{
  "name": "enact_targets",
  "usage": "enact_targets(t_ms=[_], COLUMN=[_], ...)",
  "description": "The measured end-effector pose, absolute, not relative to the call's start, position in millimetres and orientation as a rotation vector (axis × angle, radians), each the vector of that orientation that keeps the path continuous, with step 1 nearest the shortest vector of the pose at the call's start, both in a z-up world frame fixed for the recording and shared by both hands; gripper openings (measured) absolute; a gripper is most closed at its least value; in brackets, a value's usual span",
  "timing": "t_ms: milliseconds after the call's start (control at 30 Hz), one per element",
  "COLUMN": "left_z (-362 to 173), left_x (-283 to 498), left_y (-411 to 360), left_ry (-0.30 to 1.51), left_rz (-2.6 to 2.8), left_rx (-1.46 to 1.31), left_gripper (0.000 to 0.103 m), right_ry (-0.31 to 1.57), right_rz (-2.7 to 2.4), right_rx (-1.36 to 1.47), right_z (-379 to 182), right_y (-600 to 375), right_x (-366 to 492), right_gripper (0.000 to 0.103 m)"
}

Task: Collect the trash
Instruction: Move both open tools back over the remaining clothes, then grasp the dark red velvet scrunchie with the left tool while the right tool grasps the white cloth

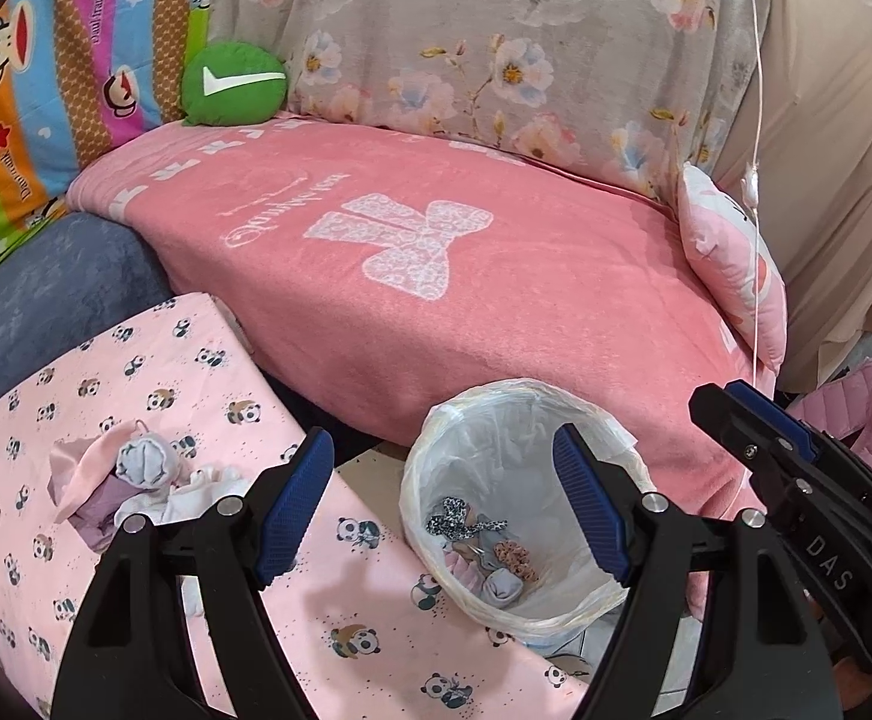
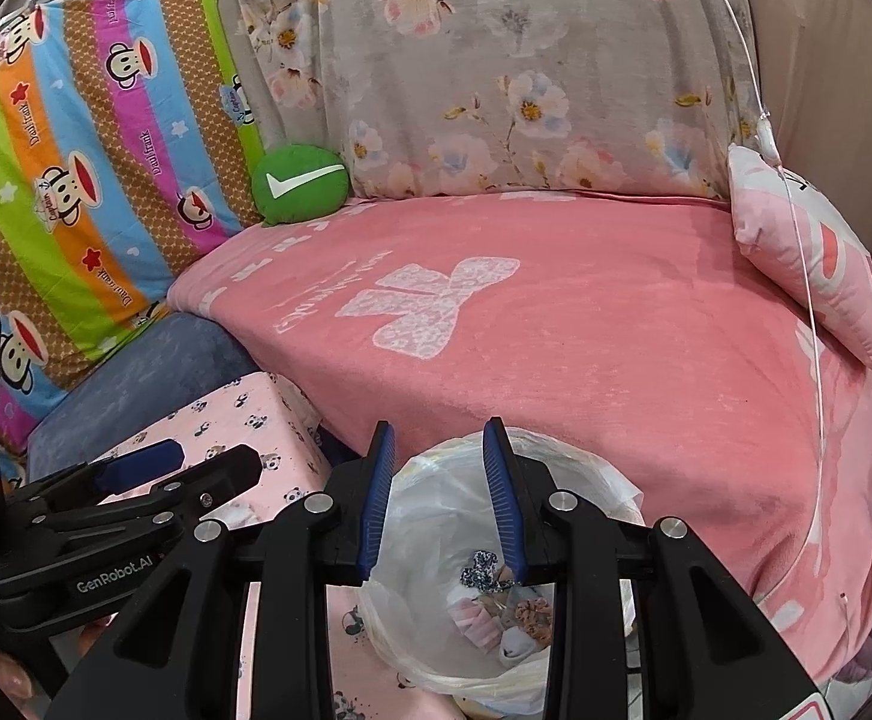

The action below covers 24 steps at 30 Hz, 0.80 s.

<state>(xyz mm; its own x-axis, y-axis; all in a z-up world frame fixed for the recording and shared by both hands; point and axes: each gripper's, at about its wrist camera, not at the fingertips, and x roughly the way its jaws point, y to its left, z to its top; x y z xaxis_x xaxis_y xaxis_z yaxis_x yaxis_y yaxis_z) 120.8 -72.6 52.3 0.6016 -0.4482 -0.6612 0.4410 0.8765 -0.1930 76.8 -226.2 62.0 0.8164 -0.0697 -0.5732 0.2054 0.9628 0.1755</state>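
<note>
I am holding my left gripper wide, nothing between its blue ribbed pads, and it is hanging between the panda-print pink sheet and the small round bin lined with a thin white plastic bag. My right gripper is standing narrow and empty above the bin's mouth, jaws partly parted with only the liner showing through the gap.

In the bin's bottom, scraps are already lying: a black-and-white patterned strip, a brown crinkled piece, pale wads. What I judge to be left is the heap of crumpled pale cloth and tissue scraps sitting on the panda sheet, left of my left gripper and well apart from the bin.

To do this well, I am thinking the left gripper should swing over the heap, come down on its bulkiest wad and pinch one piece cleanly without catching the sheet beneath. The right gripper is crowding the bin mouth and may be blocking the drop.

Farther back, a pink blanket with a white bow motif is covering the sofa seat, with a green round cushion bearing a white tick, a floral grey cushion, and a thin white cord dangling at the right.
</note>
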Motion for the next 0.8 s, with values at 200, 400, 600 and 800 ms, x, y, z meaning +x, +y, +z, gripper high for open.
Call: enact_targets(t_ms=[200, 400, 600, 800], left_z=[41.7, 26.4, 7.2, -12.3], left_x=[125.4, 129.4, 131.5, 133.2], left_y=[-48.3, -16.7, 15.1, 54.6], left_ry=[0.797, 0.834, 0.867, 0.902], left_rz=[-0.473, -0.424, -0.344, -0.264], left_rx=[-0.048, -0.095, -0.092, -0.119], left_gripper=[0.072, 0.072, 0.072, 0.072], right_ry=[0.611, 0.624, 0.651, 0.688], right_rz=[-0.122, -0.089, -0.045, 0.008], right_rx=[0.217, 0.205, 0.19, 0.172], right_z=[60.0, 57.0, 50.2, 38.9], right_y=[-208.3, -186.0, -157.4, -122.3], right_x=[80.5, 85.7, 95.5, 105.2], right_gripper=[0.032, 0.034, 0.036, 0.04])
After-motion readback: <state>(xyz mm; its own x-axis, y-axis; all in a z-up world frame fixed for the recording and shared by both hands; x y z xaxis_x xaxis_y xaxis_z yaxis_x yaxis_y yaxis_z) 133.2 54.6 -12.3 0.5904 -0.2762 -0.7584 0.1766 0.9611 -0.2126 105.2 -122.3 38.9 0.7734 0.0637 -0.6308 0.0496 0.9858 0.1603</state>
